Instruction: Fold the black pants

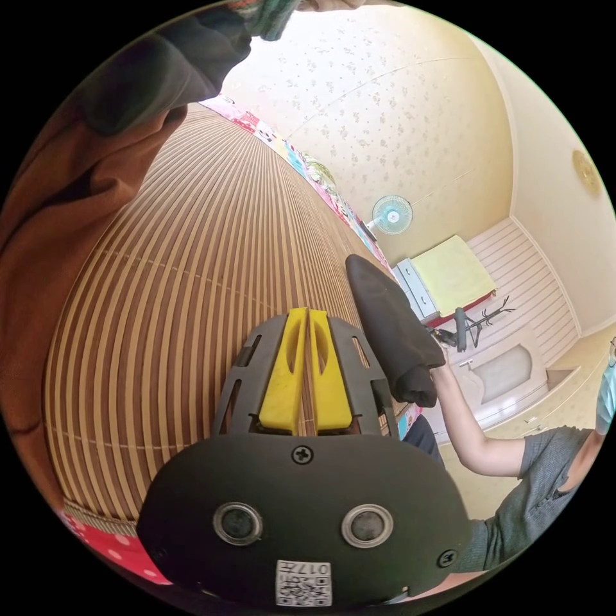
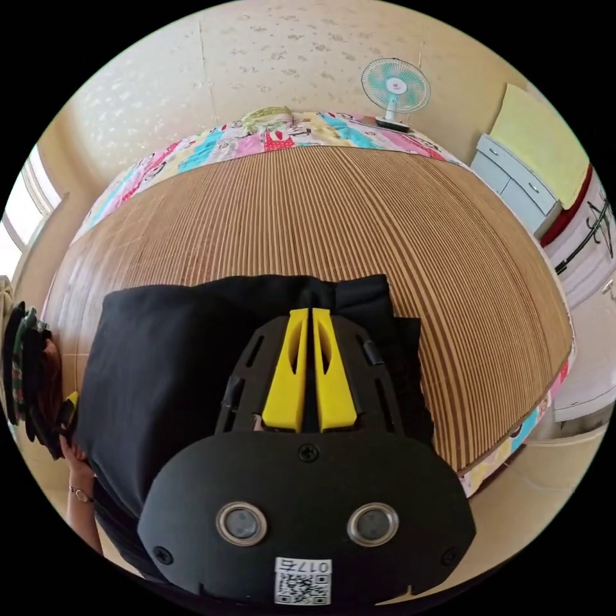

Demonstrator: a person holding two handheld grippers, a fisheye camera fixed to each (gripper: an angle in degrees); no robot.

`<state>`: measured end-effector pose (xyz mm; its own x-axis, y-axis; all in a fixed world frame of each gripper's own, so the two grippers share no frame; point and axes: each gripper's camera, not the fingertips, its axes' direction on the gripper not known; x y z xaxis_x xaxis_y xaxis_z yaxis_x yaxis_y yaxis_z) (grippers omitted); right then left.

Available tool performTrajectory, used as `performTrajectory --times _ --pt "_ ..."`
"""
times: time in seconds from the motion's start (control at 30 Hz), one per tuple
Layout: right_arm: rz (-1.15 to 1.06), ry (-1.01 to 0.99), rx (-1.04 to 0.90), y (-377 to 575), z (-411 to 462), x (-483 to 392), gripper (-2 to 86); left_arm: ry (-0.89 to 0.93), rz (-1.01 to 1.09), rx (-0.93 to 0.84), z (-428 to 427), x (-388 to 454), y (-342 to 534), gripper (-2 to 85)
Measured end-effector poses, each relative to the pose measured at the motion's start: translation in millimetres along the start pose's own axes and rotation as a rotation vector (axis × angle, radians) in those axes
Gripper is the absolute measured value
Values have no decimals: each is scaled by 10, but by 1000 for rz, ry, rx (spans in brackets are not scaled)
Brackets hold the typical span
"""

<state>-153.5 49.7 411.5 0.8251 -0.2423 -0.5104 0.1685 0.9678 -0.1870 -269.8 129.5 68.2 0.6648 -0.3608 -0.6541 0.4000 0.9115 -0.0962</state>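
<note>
The black pants (image 2: pixel 173 359) lie folded into a thick rectangle on the striped bamboo mat (image 2: pixel 385 218), their near part reaching past the mat's edge. My right gripper (image 2: pixel 309 312) sits over their far fold, yellow jaws shut, with a crease of the black cloth pinched at the tips. In the left gripper view the pants (image 1: pixel 391 321) show edge-on to the right, with a person's bare arm (image 1: pixel 468 423) reaching to them. My left gripper (image 1: pixel 308 311) hovers over the mat (image 1: pixel 192 289), jaws shut and holding nothing. Its yellow tip (image 2: pixel 69 403) shows at the pants' left edge.
A brown garment (image 1: pixel 58 256) and a dark one (image 1: pixel 167 64) hang at the left gripper view's left. A pile of clothes (image 2: pixel 25 372) sits left of the pants. A patchwork sheet (image 2: pixel 269 138) borders the mat. A fan (image 2: pixel 393 86) and grey drawers (image 2: pixel 513 186) stand beyond.
</note>
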Motion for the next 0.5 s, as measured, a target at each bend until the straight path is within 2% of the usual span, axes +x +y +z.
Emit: performTrajectory --times 0.07,0.13,0.2,0.33,0.43,0.47,0.5 --pt "9 -173 77 -40 -331 145 16 -1 1 0 27 5 -28 -10" --pt "-23 -536 208 -25 -931 329 11 -1 1 1 66 16 -67 -10" --pt "-124 -766 295 77 -1432 363 9 -1 1 0 98 25 -97 -10" --pt "-322 -1096 478 757 -2422 654 8 4 0 3 181 55 -169 -10" --pt "-311 -1213 542 1320 -2624 1391 8 1 2 3 252 96 -222 -10" --pt "-271 -1187 543 1429 -2616 1567 8 1 2 3 267 104 -233 -10" --pt "-128 -1090 498 1614 -2552 1927 8 1 2 3 299 122 -256 -10"
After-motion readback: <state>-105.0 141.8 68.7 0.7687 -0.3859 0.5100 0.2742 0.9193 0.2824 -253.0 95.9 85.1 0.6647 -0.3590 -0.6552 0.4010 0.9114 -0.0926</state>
